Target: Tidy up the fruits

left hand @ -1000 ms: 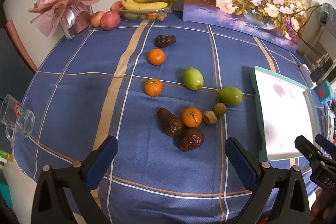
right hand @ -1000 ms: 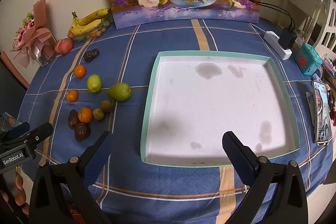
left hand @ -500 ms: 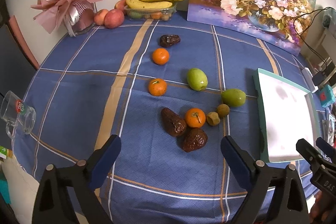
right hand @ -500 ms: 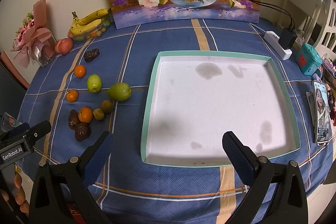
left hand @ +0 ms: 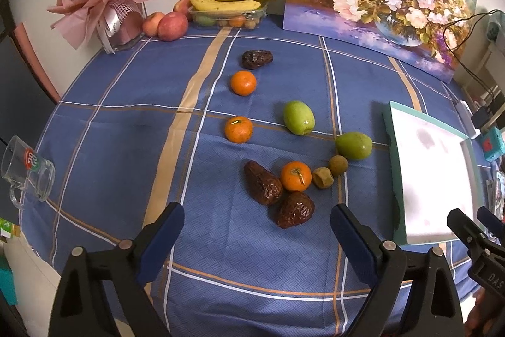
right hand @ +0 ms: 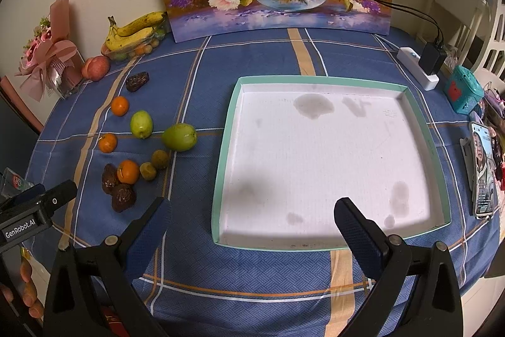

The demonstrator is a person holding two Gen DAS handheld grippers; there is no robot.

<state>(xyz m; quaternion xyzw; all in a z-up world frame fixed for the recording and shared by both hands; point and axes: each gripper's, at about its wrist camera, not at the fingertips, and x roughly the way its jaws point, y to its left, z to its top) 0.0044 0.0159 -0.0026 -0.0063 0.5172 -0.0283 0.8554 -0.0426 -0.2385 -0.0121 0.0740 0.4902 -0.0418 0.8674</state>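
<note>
Both grippers are released and carry nothing: the left gripper (left hand: 257,237) hangs over the cloth just short of the fruit cluster, the right gripper (right hand: 251,225) over the near edge of the empty tray (right hand: 224,147). The loose fruits lie left of the tray, well apart from it. The nearest date (left hand: 295,210) appears to touch the orange (left hand: 295,176) and a second date (left hand: 262,183); a wide-open approach may nudge these neighbours and roll the orange.

Bright, sharp — fisheye bends edges, dark vignette corners.
</note>
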